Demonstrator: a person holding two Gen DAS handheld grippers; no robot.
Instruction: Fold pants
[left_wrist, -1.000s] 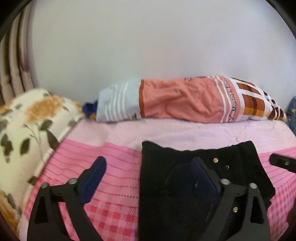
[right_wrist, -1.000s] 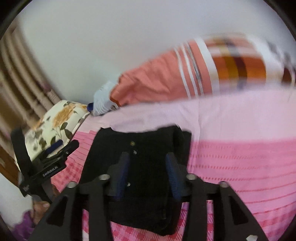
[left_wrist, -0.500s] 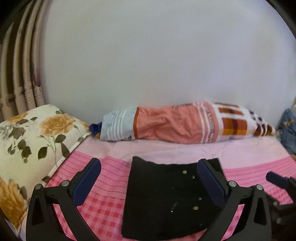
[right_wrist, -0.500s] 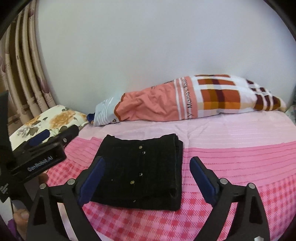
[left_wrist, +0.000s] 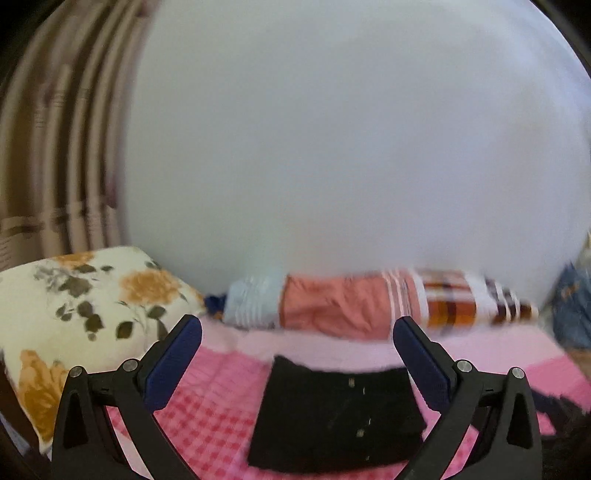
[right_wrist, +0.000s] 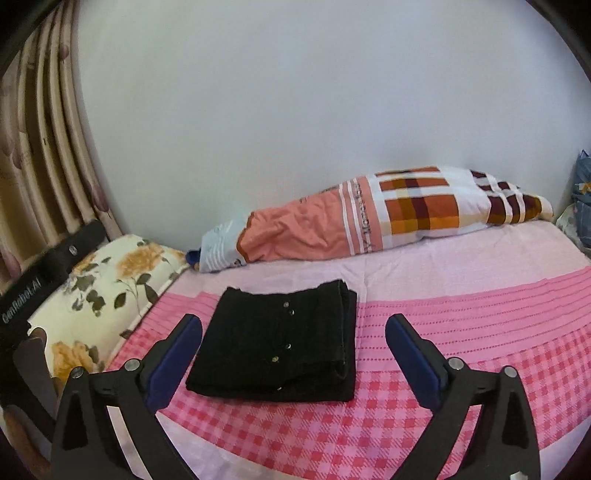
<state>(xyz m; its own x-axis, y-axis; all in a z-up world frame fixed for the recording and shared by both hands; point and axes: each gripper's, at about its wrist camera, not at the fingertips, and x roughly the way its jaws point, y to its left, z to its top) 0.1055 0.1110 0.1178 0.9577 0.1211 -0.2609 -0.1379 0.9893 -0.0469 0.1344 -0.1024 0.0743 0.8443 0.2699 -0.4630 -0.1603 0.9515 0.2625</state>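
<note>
Folded black pants (right_wrist: 275, 345) flat on pink checked bedsheet (right_wrist: 461, 332), beyond right gripper (right_wrist: 293, 354), jaws opening, empty; left gripper (left_wrist: 297, 363) spread wide, empty.

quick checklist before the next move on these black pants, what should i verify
1. Pants folded into a compact stack: ok.
2. Stack lying flat on the pink bedspread, clear of the pillows: ok.
3. Right gripper free of cloth, jaws opening, nothing between them: ok.
4. Left gripper jaws wide, no cloth caught: ok.
5. Edges lined up on every side: cannot tell, the far side is hidden.
</note>
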